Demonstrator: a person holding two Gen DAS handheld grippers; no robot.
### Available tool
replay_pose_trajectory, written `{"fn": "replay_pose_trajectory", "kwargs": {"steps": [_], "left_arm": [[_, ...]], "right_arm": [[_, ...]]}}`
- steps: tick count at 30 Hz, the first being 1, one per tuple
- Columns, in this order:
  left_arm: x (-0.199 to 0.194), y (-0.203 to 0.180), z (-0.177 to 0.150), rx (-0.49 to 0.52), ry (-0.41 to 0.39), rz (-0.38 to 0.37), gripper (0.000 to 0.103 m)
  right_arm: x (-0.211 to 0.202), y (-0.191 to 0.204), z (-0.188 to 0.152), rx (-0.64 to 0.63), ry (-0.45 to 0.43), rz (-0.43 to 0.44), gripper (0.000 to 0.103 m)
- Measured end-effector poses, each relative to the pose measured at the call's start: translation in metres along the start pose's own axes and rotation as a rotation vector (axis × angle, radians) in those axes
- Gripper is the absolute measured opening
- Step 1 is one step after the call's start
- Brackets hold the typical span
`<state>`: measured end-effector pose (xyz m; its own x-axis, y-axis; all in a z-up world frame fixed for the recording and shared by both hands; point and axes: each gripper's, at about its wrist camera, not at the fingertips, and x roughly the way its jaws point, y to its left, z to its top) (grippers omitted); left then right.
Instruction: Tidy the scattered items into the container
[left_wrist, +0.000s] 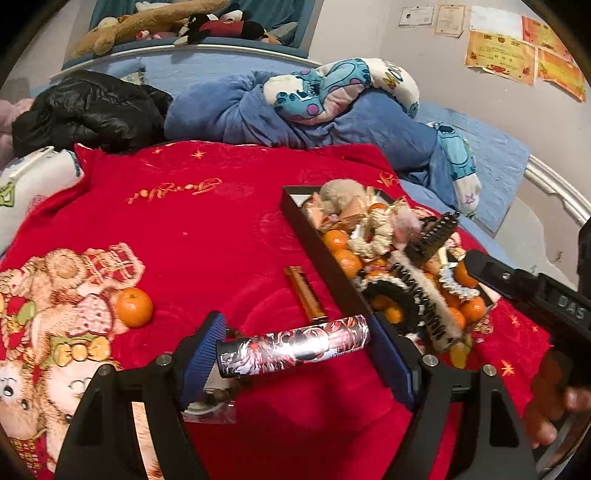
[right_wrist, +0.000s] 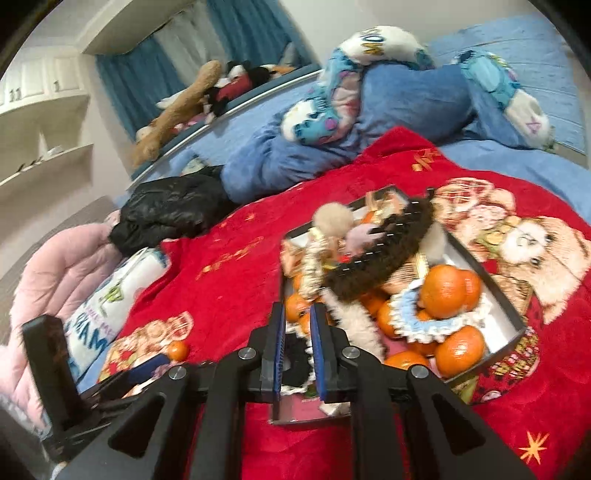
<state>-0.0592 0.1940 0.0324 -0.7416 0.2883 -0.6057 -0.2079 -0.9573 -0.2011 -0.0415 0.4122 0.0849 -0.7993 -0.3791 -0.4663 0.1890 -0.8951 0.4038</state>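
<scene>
1. Left gripper (left_wrist: 295, 354), bottom centre of its view: jaws wide, blue pads clamping a printed tube (left_wrist: 291, 345) end to end.
2. Right gripper (right_wrist: 298, 347), lower centre: jaws nearly closed, nothing gripped, poised above the box's near end.
3. Gold tube (left_wrist: 304, 293) and lone orange (left_wrist: 134, 307) lie on the red blanket (left_wrist: 207, 229).
4. Black box (right_wrist: 517, 334), centre right, heaped with oranges (right_wrist: 443, 291) and hair ties.
</scene>
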Motion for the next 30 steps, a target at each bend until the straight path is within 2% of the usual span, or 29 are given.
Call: {"fn": "replay_pose_trajectory", "kwargs": {"steps": [4, 13, 15, 22, 28, 30], "left_arm": [[-0.003, 0.018, -0.002, 0.006, -0.001, 0.049, 0.080], [-0.025, 0.064, -0.008, 0.014, -0.005, 0.109, 0.080], [-0.032, 0.076, -0.012, 0.020, 0.004, 0.119, 0.080], [-0.056, 0.120, -0.034, 0.021, 0.039, 0.145, 0.080], [-0.067, 0.143, -0.037, -0.011, 0.046, 0.139, 0.080], [-0.066, 0.142, -0.034, -0.022, 0.046, 0.130, 0.080]], "right_arm": [[0.019, 0.020, -0.006, -0.023, 0.048, 0.039, 0.018], [0.076, 0.078, -0.023, -0.108, 0.152, 0.061, 0.032], [0.096, 0.090, -0.028, -0.130, 0.180, 0.030, 0.035], [0.162, 0.105, -0.042, -0.152, 0.282, -0.140, 0.035], [0.179, 0.099, -0.053, -0.193, 0.318, -0.271, 0.034], [0.177, 0.094, -0.050, -0.193, 0.313, -0.280, 0.035]]}}
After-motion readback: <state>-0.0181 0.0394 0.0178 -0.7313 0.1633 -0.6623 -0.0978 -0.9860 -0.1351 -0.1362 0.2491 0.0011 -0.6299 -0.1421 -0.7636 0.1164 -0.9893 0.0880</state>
